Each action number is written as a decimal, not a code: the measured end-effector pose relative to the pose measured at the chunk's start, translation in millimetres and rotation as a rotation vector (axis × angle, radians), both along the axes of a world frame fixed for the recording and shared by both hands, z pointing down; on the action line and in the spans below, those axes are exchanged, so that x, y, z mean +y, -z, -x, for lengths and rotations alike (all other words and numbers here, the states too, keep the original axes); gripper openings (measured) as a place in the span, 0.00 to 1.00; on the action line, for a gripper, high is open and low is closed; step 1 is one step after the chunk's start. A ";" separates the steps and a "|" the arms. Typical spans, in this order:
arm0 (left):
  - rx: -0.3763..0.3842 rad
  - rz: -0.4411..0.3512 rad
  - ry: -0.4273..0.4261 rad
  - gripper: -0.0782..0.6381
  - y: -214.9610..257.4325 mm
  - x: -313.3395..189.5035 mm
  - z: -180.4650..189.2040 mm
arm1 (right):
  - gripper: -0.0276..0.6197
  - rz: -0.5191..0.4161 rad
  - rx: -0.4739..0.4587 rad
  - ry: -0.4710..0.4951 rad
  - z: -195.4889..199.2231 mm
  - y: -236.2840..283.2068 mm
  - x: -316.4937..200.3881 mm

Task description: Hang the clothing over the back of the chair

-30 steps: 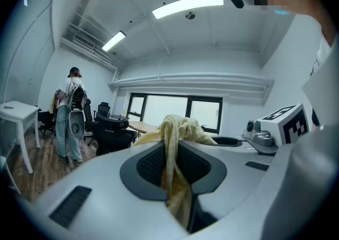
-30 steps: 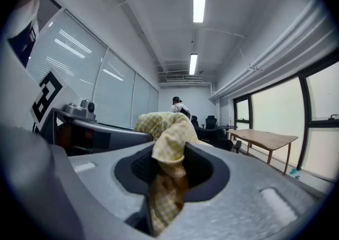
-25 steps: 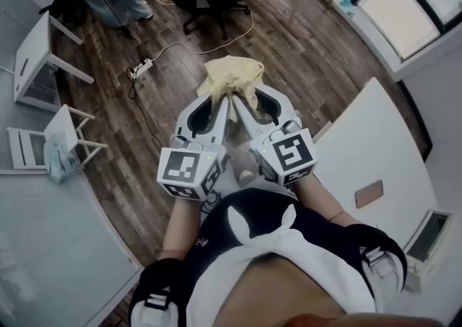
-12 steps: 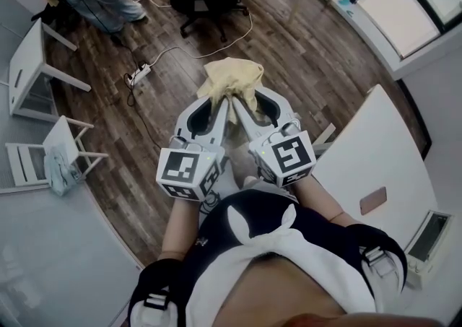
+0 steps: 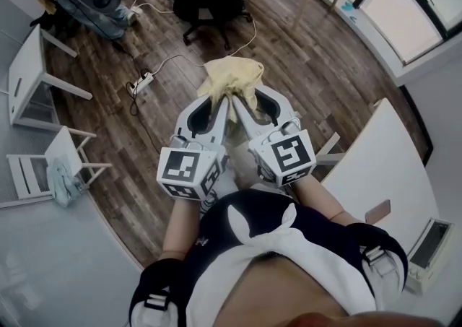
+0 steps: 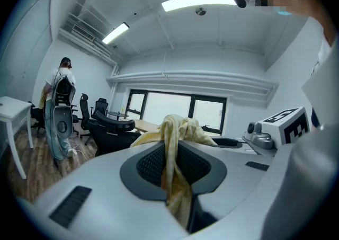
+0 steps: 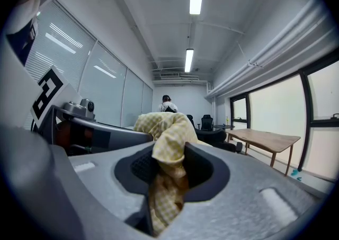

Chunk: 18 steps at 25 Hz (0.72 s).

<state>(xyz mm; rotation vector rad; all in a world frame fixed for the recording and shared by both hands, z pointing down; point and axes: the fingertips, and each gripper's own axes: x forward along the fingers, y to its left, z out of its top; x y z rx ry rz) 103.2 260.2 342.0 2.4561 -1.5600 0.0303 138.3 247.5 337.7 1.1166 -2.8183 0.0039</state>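
At the far left, a white chair (image 5: 63, 146) stands on the wooden floor (image 5: 303, 66) with a pale blue cloth (image 5: 61, 174) draped on it. Near the centre, the left gripper (image 5: 222, 102) and the right gripper (image 5: 244, 105) lie just beside each other, pointing away from the person. Each has its jaws closed narrowly on a pinched fold of the yellow checked clothing (image 5: 232, 76), which bunches beyond the tips, held above the floor. At the right is a white table (image 5: 382, 159).
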 end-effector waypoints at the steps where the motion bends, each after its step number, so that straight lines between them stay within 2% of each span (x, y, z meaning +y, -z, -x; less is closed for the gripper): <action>1: 0.001 0.001 0.002 0.20 0.3 -5.7 5.1 | 0.21 -0.001 0.002 0.001 5.2 0.4 -5.8; 9: 0.008 0.004 0.004 0.20 0.2 -47.0 41.2 | 0.21 -0.004 0.007 0.000 41.2 0.9 -47.0; 18: 0.013 0.002 -0.035 0.20 -2.2 -98.0 78.8 | 0.22 -0.004 0.006 -0.034 78.3 -1.7 -96.7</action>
